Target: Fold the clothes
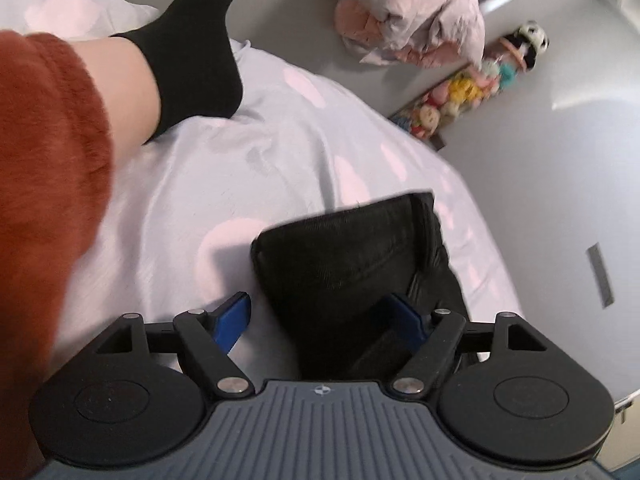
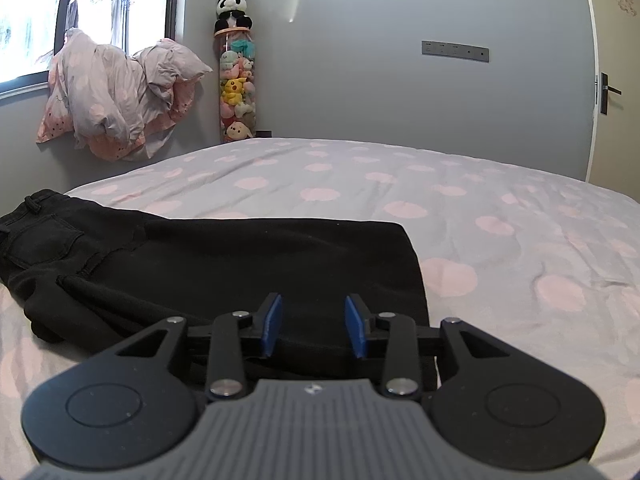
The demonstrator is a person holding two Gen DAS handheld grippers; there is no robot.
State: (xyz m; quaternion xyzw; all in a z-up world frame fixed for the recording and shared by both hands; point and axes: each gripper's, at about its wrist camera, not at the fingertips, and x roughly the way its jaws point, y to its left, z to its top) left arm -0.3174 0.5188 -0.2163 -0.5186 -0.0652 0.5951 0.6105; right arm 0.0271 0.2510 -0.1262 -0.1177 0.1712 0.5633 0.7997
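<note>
The folded black denim trousers lie on the pale bed sheet with pink dots. The left gripper stands wide open over them, gripping nothing. The right gripper is partly open above their near edge, also empty.

Ahead of the gripper, a bed with pink-dotted sheet meets a grey wall. Ahead-left, a bright window lights bundled bedding; a door stands far right.
</note>
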